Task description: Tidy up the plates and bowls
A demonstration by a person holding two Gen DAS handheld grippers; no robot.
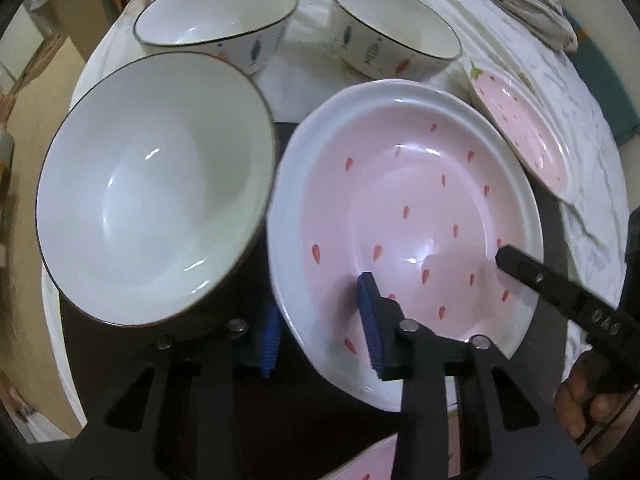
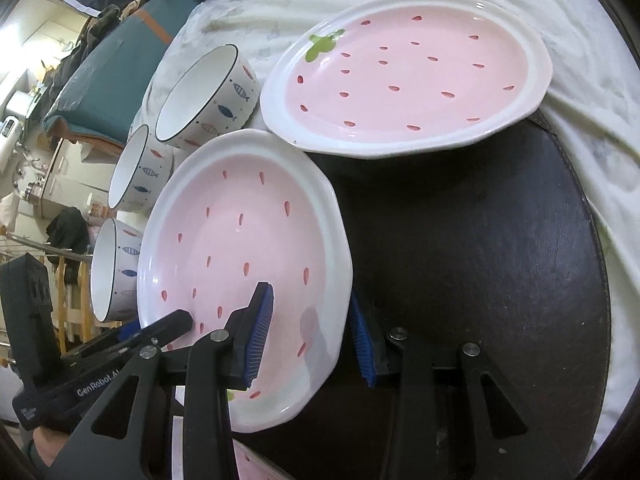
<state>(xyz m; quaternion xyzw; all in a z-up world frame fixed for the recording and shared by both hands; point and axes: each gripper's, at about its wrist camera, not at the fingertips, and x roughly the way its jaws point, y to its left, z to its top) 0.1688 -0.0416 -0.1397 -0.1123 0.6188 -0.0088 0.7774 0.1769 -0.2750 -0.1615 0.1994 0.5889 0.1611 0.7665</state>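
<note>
**Both grippers clamp one strawberry plate**

The left gripper (image 1: pixel 322 326) straddles the near rim of the pink strawberry plate (image 1: pixel 404 216), one blue pad inside, one under the edge. The right gripper (image 2: pixel 310 334) bites the same plate's opposite rim, jaws closed on it, reaching in low and level. The plate tilts above the dark round desk (image 2: pixel 480 260). A white bowl (image 1: pixel 156 188) sits just left; a second strawberry plate (image 2: pixel 408 76) rests beyond, two fish-pattern bowls (image 1: pixel 216 20) behind.

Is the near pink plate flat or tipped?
Tipped. The near pink plate sits between both grippers' fingers, its rim lifted over the dark mat.
</note>
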